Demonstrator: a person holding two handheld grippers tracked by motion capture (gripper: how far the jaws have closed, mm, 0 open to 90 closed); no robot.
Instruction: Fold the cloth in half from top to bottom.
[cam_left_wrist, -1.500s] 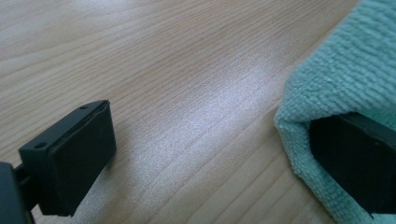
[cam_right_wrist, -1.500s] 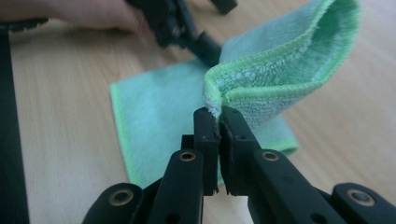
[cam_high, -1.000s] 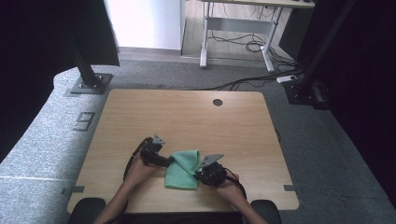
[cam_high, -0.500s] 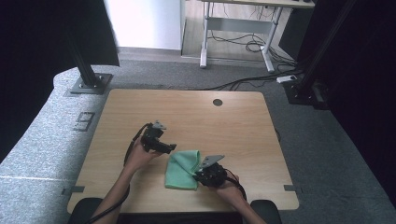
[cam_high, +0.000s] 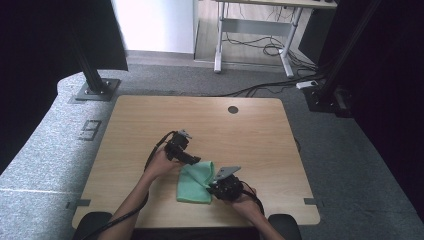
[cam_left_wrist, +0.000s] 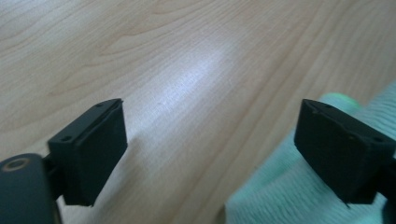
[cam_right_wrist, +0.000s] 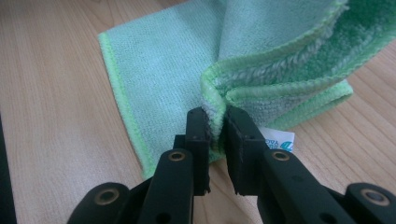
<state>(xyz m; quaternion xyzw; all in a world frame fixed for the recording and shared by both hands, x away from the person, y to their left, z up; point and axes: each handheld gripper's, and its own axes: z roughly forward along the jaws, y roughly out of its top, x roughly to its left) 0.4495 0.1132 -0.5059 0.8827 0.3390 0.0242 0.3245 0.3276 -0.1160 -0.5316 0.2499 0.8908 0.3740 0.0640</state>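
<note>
A green microfibre cloth (cam_high: 192, 186) lies partly folded near the front of the wooden table (cam_high: 150, 115). My right gripper (cam_high: 212, 186) is shut on the cloth's doubled edge (cam_right_wrist: 215, 100), lifting a fold. Its jaws have just eased open slightly, with the cloth still pinched between them. A white label (cam_right_wrist: 279, 140) peeks out under the fold. My left gripper (cam_high: 194, 160) hovers at the cloth's far left corner. It stands open over bare wood (cam_left_wrist: 210, 116), with the cloth (cam_left_wrist: 280, 196) behind one jaw. Its jaws have just closed a little, with nothing between them.
A round cable hole (cam_high: 233, 109) sits near the table's far edge. Black stand feet rest on the grey floor at the far left (cam_high: 95, 87) and far right (cam_high: 325, 97). Another desk's frame and cables (cam_high: 260, 40) stand behind.
My left gripper has lifted off the cloth's left side and moved toward the far side of the table and a little right. The right gripper has stayed put on the cloth's edge.
</note>
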